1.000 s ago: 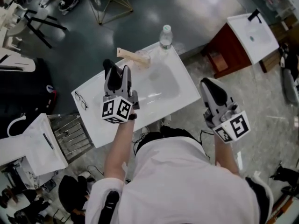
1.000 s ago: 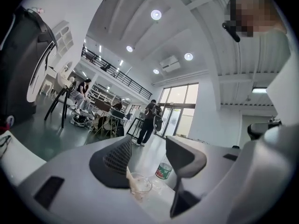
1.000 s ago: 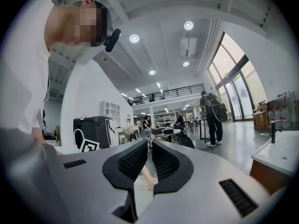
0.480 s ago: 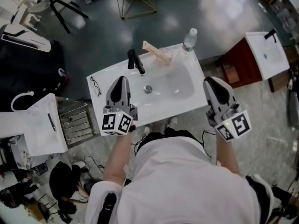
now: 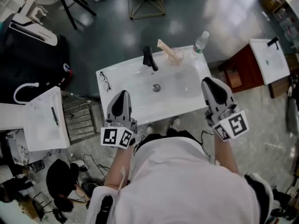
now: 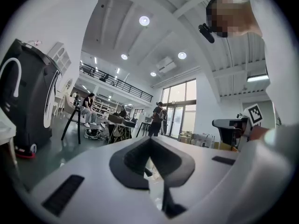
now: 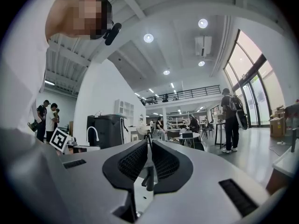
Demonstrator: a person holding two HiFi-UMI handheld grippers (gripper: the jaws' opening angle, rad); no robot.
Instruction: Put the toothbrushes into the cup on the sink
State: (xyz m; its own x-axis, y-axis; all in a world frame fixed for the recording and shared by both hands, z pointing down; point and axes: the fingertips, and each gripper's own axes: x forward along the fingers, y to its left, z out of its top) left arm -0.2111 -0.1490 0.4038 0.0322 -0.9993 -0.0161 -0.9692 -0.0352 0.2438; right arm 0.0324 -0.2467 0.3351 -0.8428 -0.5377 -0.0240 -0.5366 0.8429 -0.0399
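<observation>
The white sink (image 5: 135,99) stands in front of me, a black faucet (image 5: 149,58) at its back. Right of the faucet a clear cup (image 5: 178,57) holds pale toothbrushes (image 5: 165,46) that lean out to the left. My left gripper (image 5: 120,94) hangs at the sink's near left corner; its jaws have just been closing and hold nothing. My right gripper (image 5: 209,81) is off the sink's near right corner, shut and empty. Both point level at the room: the left gripper (image 6: 150,141) and the right gripper (image 7: 148,146) show bare pads.
A water bottle (image 5: 201,40) stands at the sink's far right corner and a pair of glasses (image 5: 105,80) lies on its left rim. A second white sink (image 5: 39,127) with a metal rack is at the left, a third sink (image 5: 268,59) on a red-brown cabinet at the right.
Both grippers have drawn back from over the sink to its near edge. The left one has uncovered the faucet. The sink now sits farther from me.
</observation>
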